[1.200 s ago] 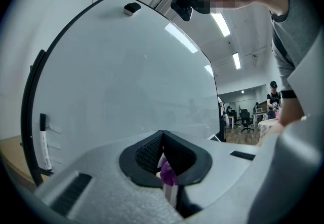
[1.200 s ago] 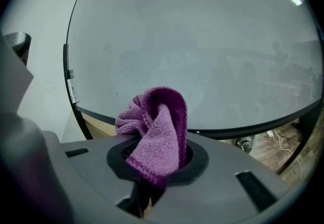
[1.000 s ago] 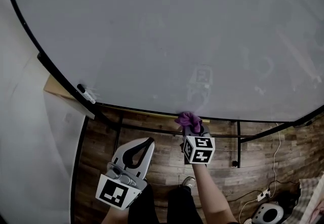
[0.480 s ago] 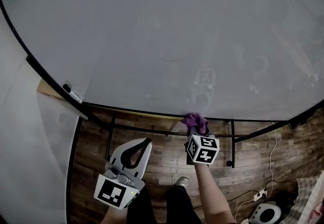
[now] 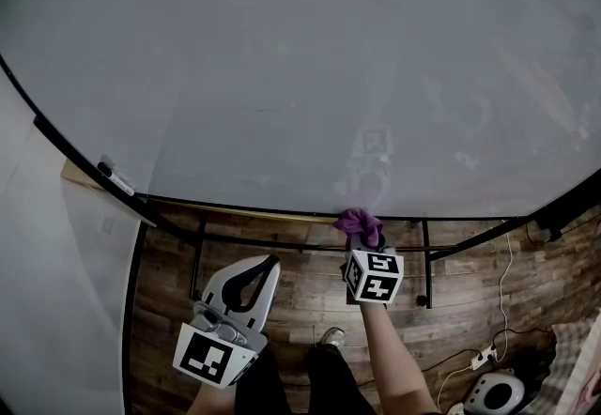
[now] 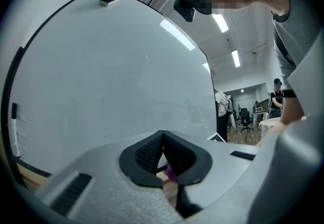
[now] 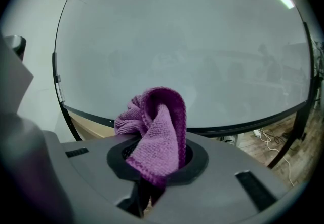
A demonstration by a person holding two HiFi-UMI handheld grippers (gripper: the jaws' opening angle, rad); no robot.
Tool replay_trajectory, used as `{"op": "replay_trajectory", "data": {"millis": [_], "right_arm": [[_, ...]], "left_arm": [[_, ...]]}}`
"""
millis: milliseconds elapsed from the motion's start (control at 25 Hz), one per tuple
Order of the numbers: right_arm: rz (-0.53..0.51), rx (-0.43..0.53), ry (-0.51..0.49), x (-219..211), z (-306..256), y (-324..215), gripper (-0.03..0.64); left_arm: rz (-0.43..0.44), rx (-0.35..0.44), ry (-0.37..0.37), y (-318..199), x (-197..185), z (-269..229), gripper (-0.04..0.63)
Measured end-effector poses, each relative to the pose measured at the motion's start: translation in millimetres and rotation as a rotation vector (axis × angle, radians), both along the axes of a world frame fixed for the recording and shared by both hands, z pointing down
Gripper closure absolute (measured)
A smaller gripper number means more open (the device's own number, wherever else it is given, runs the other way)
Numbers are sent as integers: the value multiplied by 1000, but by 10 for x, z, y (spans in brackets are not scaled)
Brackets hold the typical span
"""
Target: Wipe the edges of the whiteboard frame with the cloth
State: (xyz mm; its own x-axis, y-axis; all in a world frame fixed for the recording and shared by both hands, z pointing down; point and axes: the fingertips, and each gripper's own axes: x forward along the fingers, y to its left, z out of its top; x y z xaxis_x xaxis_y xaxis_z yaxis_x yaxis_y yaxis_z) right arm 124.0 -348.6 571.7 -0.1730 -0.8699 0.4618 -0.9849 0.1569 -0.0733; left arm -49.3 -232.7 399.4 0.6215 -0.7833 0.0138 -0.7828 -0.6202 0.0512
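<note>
A big whiteboard (image 5: pixel 300 56) with a thin black frame (image 5: pixel 235 209) fills the head view. My right gripper (image 5: pixel 362 239) is shut on a bunched purple cloth (image 5: pixel 358 224), which meets the frame's bottom edge near the middle. In the right gripper view the cloth (image 7: pixel 158 126) sticks up out of the shut right gripper (image 7: pixel 157 156) in front of the bottom frame (image 7: pixel 238 124). My left gripper (image 5: pixel 266 265) hangs below the board and left of the cloth, touching nothing. It is shut and empty in the left gripper view (image 6: pixel 162 136), where the board's frame (image 6: pixel 15 73) curves past on the left.
A marker (image 5: pixel 116 180) lies on the ledge at the board's lower left corner. Black stand bars (image 5: pixel 424 258) run under the board over a wooden floor. A power strip with cables (image 5: pixel 485 360) lies at the lower right. People (image 6: pixel 277 99) stand far off in the room.
My right gripper has slid the cloth to the right along the bottom frame, away from the marker corner. The left gripper stays low and shut.
</note>
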Motion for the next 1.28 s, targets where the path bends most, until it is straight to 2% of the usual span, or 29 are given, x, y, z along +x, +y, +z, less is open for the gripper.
{"op": "replay_trajectory", "data": {"millis": [240,400,520,680,800,960,1120,1280], "right_arm": [[-17,12,1,160,-10,11,557],[-8,10,11,316,-5,21,557],[12,9,14,469,-12,38,557],[62,3,15,740,9,54,557],[83,-1,25,945,28,67,557],[110,4,47,1176,34,69,557],[140,-2,52,1403,60,88,557],[161,-18,44,1633,121,107,557]], "left_arm": [[7,2,-3,-11,256,-4,578],[10,70,5,-54,417,-59,578],[22,23,0,-49,581,-11,578],[23,44,-3,-87,723,-14,578],[33,15,0,-82,878,1,578],[27,61,-6,-104,1004,-19,578],[27,32,-7,-68,1130,-8,578],[14,54,-14,-41,1226,-19,578]]}}
